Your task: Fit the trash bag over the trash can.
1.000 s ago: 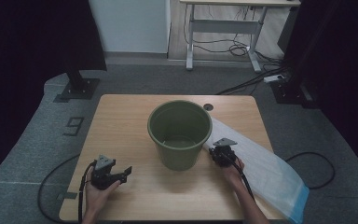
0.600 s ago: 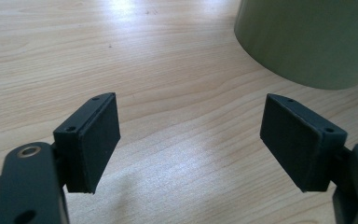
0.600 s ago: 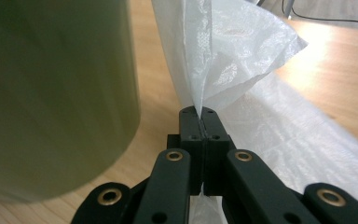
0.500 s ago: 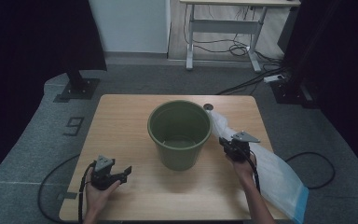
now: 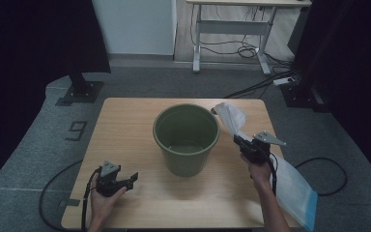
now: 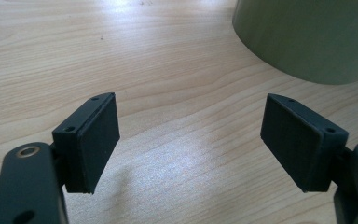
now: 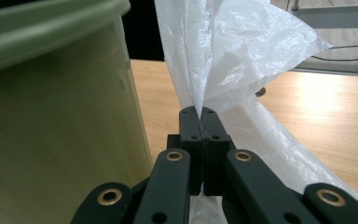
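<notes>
A wooden counter is carrying a green bucket at its centre. A white plastic bag is trailing over the right edge, the right gripper pinching its lifted end beside the bucket. The left gripper is resting near the front-left corner, jaws apart and empty.

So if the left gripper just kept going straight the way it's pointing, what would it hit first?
Probably the green bucket: it stands ahead and right of the open left gripper, with bare wooden table between. Depth is unclear, so it might slide past the bucket's left side.

Table pale wood, smooth, slight sheen; bucket matt green plastic; bag thin crinkled translucent white plastic; gripper pads matt black
</notes>
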`<state>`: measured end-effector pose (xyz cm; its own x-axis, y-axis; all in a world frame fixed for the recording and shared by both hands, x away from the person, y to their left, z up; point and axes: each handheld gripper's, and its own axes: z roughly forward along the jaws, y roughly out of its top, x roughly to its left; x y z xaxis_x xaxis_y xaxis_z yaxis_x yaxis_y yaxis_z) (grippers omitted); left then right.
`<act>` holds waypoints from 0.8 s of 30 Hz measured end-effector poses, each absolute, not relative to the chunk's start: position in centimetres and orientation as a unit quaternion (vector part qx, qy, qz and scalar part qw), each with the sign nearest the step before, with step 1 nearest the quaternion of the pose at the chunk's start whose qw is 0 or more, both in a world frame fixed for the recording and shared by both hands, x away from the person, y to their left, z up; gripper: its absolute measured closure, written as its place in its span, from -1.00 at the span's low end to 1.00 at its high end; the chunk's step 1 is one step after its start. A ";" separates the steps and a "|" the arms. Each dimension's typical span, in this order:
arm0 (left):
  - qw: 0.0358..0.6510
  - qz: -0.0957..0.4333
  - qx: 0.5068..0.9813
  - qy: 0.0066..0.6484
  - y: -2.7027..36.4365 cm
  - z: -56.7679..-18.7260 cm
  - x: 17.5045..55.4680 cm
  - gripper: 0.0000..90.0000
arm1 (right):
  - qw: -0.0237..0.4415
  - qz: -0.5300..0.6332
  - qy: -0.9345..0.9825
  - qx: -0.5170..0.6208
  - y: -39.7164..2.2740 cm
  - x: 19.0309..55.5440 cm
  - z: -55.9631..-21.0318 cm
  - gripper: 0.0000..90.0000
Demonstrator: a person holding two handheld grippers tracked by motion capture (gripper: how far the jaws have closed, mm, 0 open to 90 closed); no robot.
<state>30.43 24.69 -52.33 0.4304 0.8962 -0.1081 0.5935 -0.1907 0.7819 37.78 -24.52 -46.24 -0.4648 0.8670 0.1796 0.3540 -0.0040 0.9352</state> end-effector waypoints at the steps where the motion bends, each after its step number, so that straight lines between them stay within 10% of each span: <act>1: 0.395 0.190 0.748 0.498 24.7 -52.3 30.4 -0.58 | 0.235 0.547 0.659 0.459 -24.6 37.7 -45.9 0.96; 24: 0.423 0.148 0.734 0.511 25.1 -52.6 31.6 -0.58 | 0.271 0.598 0.655 0.375 -21.2 34.4 -35.9 0.96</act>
